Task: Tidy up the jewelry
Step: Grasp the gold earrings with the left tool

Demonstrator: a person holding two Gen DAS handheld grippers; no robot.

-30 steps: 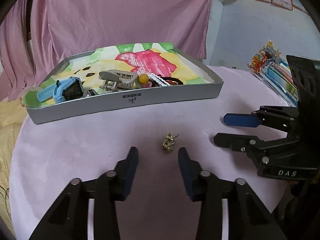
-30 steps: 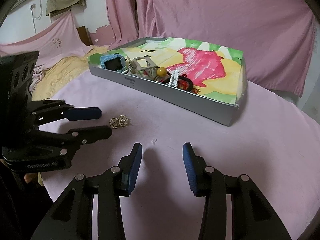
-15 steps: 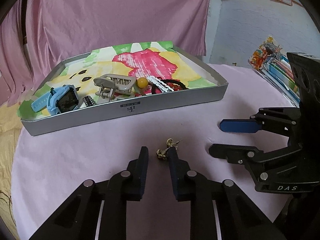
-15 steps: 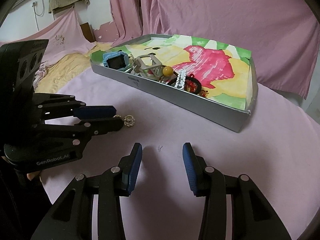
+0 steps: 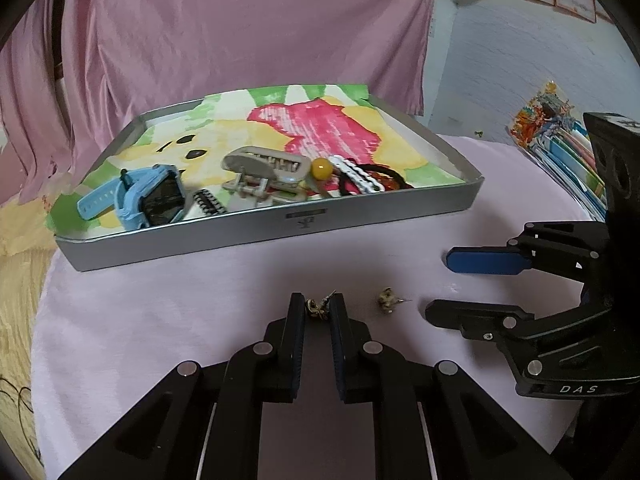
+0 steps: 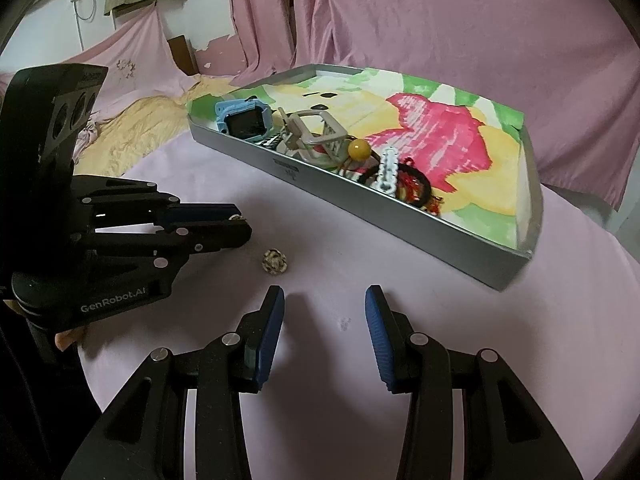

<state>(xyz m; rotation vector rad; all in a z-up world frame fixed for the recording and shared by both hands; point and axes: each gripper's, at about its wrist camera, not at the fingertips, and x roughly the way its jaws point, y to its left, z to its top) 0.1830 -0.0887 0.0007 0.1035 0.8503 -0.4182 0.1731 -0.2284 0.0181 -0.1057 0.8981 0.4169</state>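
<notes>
My left gripper [image 5: 317, 307] is shut on a small gold earring [image 5: 318, 306], pinched at the fingertips just above the pink tablecloth; seen from the right wrist, that gripper [image 6: 236, 226] shows a speck of gold at its tip. A second gold earring [image 5: 387, 300] lies on the cloth to its right, also in the right wrist view as a gold earring [image 6: 274, 261]. My right gripper [image 6: 324, 312] stands open over bare cloth, nothing between its fingers. Behind sits a silver tray [image 5: 280, 228] holding a blue watch [image 5: 148, 196], a grey hair claw [image 5: 264, 168], a yellow bead and bracelets.
The silver tray [image 6: 400, 216] has a colourful paper lining. Stacked colourful packets [image 5: 560, 140] lie at the table's right edge. Pink curtains hang behind, and a yellow blanket [image 6: 132, 128] lies off the table's left side.
My left gripper moved forward and shut on one of the two earrings, drawing it away; the other earring now lies alone to the right. The right gripper stayed open.
</notes>
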